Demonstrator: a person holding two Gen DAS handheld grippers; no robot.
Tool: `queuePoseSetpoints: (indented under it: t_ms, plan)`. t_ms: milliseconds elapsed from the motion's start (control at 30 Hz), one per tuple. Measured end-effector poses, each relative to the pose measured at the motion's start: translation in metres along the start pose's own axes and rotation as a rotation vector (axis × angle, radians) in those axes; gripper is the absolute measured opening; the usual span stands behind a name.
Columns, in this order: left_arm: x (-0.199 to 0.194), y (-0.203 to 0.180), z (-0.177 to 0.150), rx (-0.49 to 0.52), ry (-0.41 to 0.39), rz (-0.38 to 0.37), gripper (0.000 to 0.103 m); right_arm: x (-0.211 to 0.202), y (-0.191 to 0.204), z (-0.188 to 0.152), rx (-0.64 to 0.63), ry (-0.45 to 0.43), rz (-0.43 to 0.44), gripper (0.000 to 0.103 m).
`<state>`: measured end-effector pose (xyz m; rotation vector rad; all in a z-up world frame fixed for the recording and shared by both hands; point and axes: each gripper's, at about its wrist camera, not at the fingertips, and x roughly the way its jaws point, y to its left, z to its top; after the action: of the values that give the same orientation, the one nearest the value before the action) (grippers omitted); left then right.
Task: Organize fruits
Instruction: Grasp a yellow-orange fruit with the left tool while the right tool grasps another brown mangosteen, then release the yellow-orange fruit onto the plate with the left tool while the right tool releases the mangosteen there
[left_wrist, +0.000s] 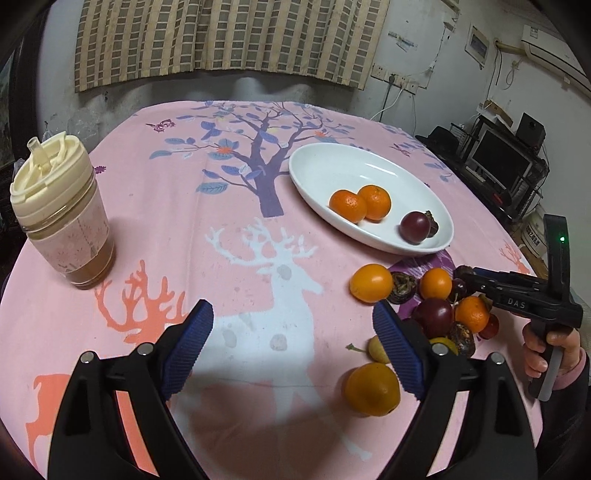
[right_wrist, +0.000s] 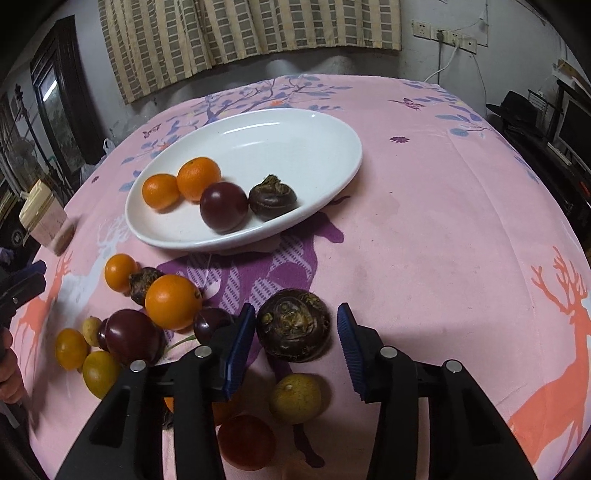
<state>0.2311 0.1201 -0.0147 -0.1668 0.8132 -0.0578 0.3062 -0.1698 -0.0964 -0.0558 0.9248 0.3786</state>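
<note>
So the right gripper (right_wrist: 297, 347) has its jaws part-spread around a dark water chestnut (right_wrist: 293, 325) on the tablecloth (right_wrist: 424, 229), pads not quite touching, plate (right_wrist: 332, 177) straight ahead, while the left gripper (left_wrist: 293, 350) hangs wide open and empty.

The right gripper (right_wrist: 297, 349) points down at the bench (right_wrist: 424, 229), which is covered by a pink cloth with deer prints. Between its blue ribbed fingers (right_wrist: 242, 347) sits a dark brown, rough round fruit (right_wrist: 293, 325); the left finger is at its side, the right one stands a little apart. Behind it, the white oval ceramic plate (right_wrist: 295, 147) holds two small oranges (right_wrist: 181, 184), one dark purple smooth fruit (right_wrist: 223, 206) and another brown rough fruit (right_wrist: 272, 197).
</note>
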Motion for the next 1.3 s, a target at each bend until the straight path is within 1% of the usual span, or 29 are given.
queuePoseSetpoints:
  t_ms: [100,167,267,333,433,500,567,667,767,933,1000,1067,1200,1300]
  plan:
    - [-0.003,-0.001,-0.005,0.022,0.001,-0.007,0.086,-0.001,0.003,-0.001,-0.020,-0.005,-0.015,0.043]
    - [-0.005,-0.004,-0.011,0.051,0.010,-0.027,0.086,-0.002,0.000,0.000,-0.005,-0.006,-0.005,0.042]
    - [-0.006,-0.016,-0.022,0.124,0.047,-0.092,0.086,-0.008,-0.012,0.003,0.066,-0.031,0.035,0.042]
    - [-0.005,-0.028,-0.031,0.190,0.071,-0.132,0.086,-0.013,-0.017,0.004,0.087,-0.052,0.024,0.042]
    - [-0.003,-0.048,-0.043,0.288,0.083,-0.129,0.079,-0.013,-0.023,0.006,0.116,-0.058,0.037,0.042]
    - [0.001,-0.054,-0.047,0.316,0.102,-0.133,0.071,-0.014,-0.023,0.005,0.123,-0.059,0.040,0.042]
    - [0.007,-0.057,-0.049,0.323,0.125,-0.134,0.065,-0.014,-0.022,0.006,0.120,-0.063,0.037,0.042]
    - [0.012,-0.055,-0.050,0.314,0.139,-0.118,0.062,-0.016,-0.021,0.005,0.120,-0.069,0.042,0.042]
    - [0.017,-0.052,-0.049,0.304,0.150,-0.119,0.056,-0.018,-0.022,0.005,0.121,-0.075,0.043,0.042]
    - [0.023,-0.051,-0.049,0.308,0.171,-0.120,0.051,-0.019,-0.022,0.005,0.123,-0.081,0.044,0.042]
    - [0.025,-0.051,-0.049,0.304,0.179,-0.128,0.042,-0.020,-0.021,0.005,0.121,-0.085,0.043,0.042]
    - [0.027,-0.050,-0.049,0.299,0.187,-0.141,0.039,-0.021,-0.021,0.005,0.120,-0.087,0.045,0.042]
    - [0.026,-0.050,-0.049,0.297,0.185,-0.144,0.038,-0.024,-0.021,0.005,0.121,-0.099,0.049,0.042]
    - [0.023,-0.047,-0.045,0.278,0.161,-0.133,0.038,-0.031,-0.020,0.005,0.121,-0.124,0.066,0.042]
